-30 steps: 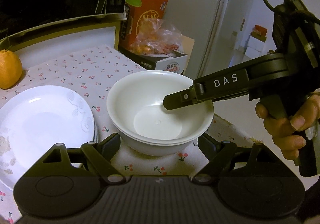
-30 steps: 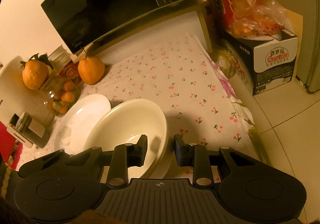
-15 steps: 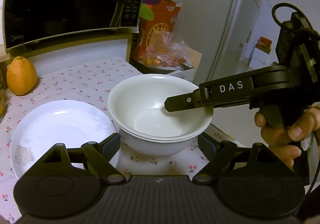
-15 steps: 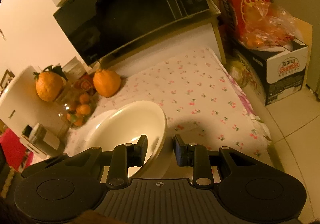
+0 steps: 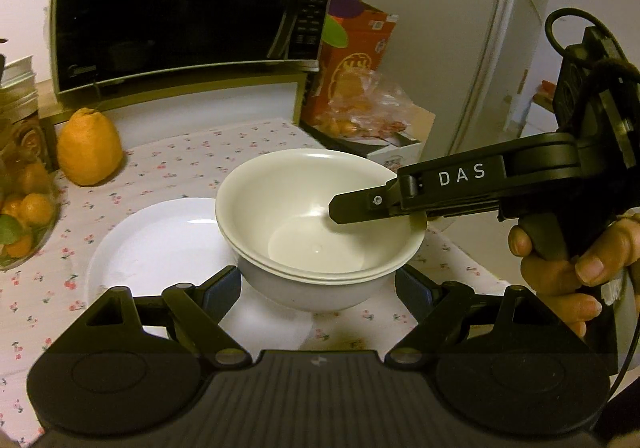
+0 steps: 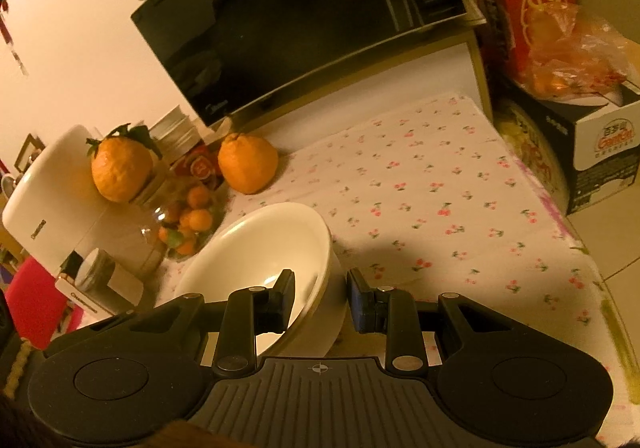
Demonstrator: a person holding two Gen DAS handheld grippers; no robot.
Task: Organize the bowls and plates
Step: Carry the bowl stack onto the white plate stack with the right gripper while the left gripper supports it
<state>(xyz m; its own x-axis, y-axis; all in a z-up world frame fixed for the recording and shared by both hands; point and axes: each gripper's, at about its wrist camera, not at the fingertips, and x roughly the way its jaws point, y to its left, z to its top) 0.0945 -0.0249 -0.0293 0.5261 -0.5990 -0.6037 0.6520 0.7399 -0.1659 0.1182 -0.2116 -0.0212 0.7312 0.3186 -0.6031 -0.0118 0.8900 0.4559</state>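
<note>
- The right gripper (image 6: 320,300) is clamping the near rim of the bowls (image 5: 316,224), one jaw inside and one outside the wall.
- The left gripper (image 5: 318,284) is standing with jaws apart either side of the bowls' base; whether the pads are touching cannot be told.
- Two bowls are nesting as one stack, apparently lifted clear of the tabletop (image 6: 440,183); a plate (image 5: 160,248) is lying just beside and below.
- Judgement: stacking is done; setting the stack on the plate or elsewhere is remaining.
- Bowls and plate are glossy white ceramic, round and smooth; the cloth is matte with a cherry print.
</note>
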